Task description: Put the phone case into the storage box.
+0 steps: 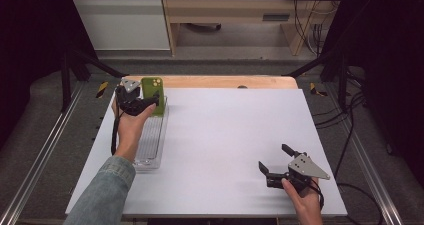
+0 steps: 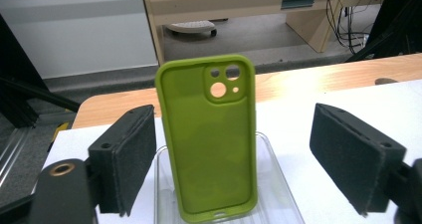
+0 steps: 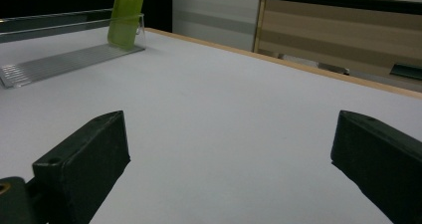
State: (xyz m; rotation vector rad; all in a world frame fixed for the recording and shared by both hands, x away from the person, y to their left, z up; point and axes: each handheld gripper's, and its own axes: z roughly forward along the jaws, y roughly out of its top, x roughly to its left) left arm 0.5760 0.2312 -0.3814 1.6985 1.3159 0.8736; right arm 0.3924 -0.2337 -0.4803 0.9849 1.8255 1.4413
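Observation:
A lime-green phone case (image 1: pixel 152 87) stands upright in the far end of a clear ribbed rack (image 1: pixel 151 142) at the table's left. My left gripper (image 1: pixel 151 104) is right behind it and open. In the left gripper view the case (image 2: pixel 211 139) stands between the two wide-apart pads (image 2: pixel 132 159), and neither pad touches it. My right gripper (image 1: pixel 273 157) is held low over the white table top (image 1: pixel 225 130) near the front right, open with nothing between its jaws. From the right gripper view the case (image 3: pixel 127 15) and the rack (image 3: pixel 59 62) lie far off at the upper left.
The white table top has a wooden strip (image 1: pixel 225 81) along its far edge. Black frame posts and cables (image 1: pixel 345 100) stand around the table. Beyond it are a white cabinet (image 1: pixel 120 20) and a wooden desk (image 1: pixel 230 15).

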